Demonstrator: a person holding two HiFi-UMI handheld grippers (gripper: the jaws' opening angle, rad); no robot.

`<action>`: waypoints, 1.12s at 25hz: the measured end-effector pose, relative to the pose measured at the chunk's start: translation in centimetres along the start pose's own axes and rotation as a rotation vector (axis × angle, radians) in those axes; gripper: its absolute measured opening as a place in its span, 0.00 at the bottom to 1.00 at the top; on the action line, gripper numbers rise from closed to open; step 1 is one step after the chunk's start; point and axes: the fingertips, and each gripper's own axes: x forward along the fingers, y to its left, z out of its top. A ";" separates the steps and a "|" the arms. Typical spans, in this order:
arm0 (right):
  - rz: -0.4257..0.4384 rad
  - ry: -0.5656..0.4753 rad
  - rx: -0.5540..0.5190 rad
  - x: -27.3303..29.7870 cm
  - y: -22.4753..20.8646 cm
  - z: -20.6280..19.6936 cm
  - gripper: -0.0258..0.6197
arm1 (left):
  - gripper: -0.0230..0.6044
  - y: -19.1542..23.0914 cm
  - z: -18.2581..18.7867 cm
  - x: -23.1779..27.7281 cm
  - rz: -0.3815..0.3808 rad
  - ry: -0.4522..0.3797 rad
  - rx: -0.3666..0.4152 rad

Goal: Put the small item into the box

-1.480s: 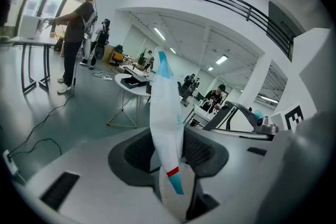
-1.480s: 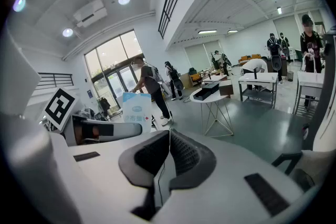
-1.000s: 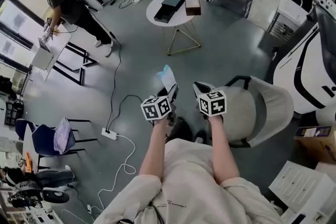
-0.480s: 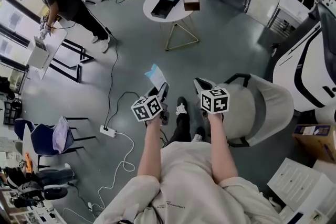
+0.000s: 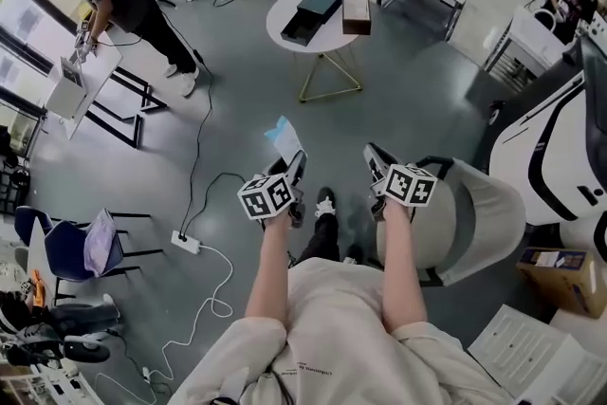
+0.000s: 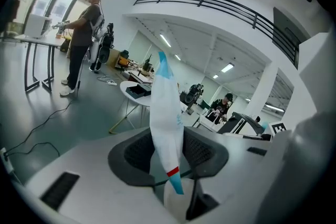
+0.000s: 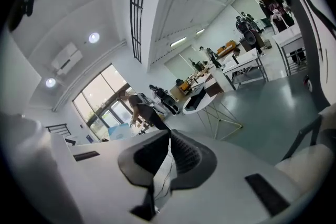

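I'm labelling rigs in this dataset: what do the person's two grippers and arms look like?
The left gripper and right gripper each have a pale grey body, dark ribbed pads and a white cube printed with black square markers. No cables show. The person wears a cream short-sleeved T-shirt; forearms bare.

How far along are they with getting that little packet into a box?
Done: the white-and-blue packet is picked up, clamped in the left gripper. In hand: it is held above the floor, away from the table; the right gripper is shut and empty. Left: reaching the round table ahead, where a dark box and a brown box sit, and dropping it in.
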 end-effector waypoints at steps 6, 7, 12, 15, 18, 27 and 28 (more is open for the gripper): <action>0.029 0.029 -0.077 3.9 1.4 3.5 0.10 | 0.29 0.0 5.3 3.2 -0.030 -0.046 -0.013; 0.036 0.039 -0.102 4.7 1.9 4.0 0.10 | 0.29 0.2 5.9 3.7 -0.033 -0.049 -0.015; 0.094 0.088 -0.186 8.3 3.5 5.5 0.10 | 0.29 1.4 8.0 6.5 -0.031 -0.038 -0.025; 0.088 0.116 -0.190 10.9 3.2 5.5 0.10 | 0.29 3.2 9.2 7.7 -0.020 -0.035 -0.023; 0.011 0.196 -0.217 13.6 1.9 4.5 0.10 | 0.29 5.3 10.2 8.6 -0.010 -0.029 -0.034; 0.034 0.269 -0.264 21.0 2.8 5.1 0.10 | 0.29 11.0 13.7 11.7 0.001 -0.024 -0.103; 0.066 0.252 -0.258 21.9 3.4 5.6 0.10 | 0.29 11.5 14.3 12.2 -0.005 -0.027 -0.105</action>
